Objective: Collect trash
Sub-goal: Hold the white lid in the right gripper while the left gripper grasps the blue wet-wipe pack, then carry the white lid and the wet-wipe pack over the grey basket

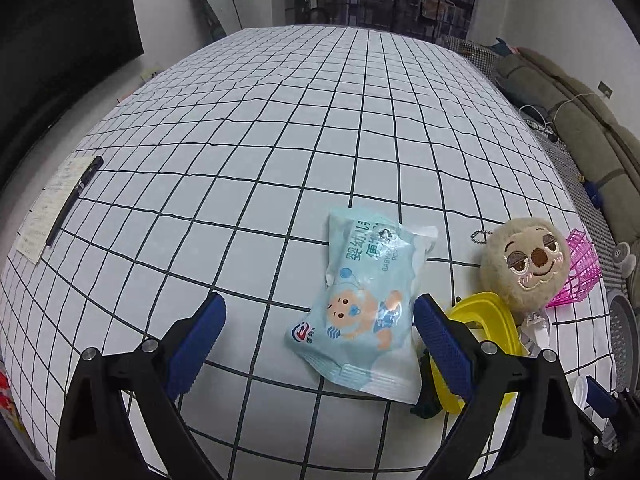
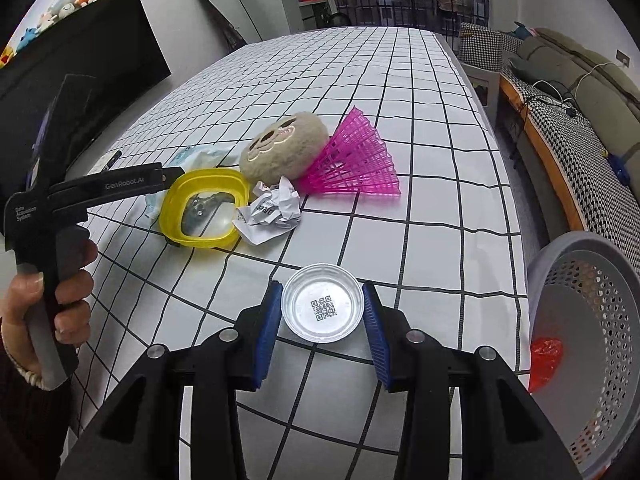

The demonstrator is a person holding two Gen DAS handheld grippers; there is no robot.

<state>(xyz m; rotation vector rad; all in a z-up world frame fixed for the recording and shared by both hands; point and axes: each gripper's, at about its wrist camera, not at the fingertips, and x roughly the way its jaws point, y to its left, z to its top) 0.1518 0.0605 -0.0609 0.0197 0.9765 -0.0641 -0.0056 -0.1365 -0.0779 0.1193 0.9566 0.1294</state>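
Note:
My right gripper [image 2: 322, 312] is shut on a small round clear plastic cup [image 2: 322, 307] with a QR code on its bottom, held just above the checked tablecloth [image 2: 420, 128]. A crumpled white paper [image 2: 270, 212] lies beyond it, beside a yellow-rimmed lid [image 2: 204, 208]. My left gripper [image 1: 320, 320] stands open low over the cloth. A light blue baby-wipes packet [image 1: 360, 308] lies flat between its fingers, close to the right finger [image 1: 440, 344]. From the right wrist view the left gripper [image 2: 168, 174] reaches in from the left, held by a hand [image 2: 68, 300].
A grey perforated basket [image 2: 592, 320] with a red scrap [image 2: 546, 360] inside stands off the table's right edge. A beige plush toy [image 2: 286, 152] and a pink plastic mesh piece [image 2: 356, 156] lie mid-table. A pen [image 1: 74, 200] rests on a note sheet [image 1: 44, 220] at far left.

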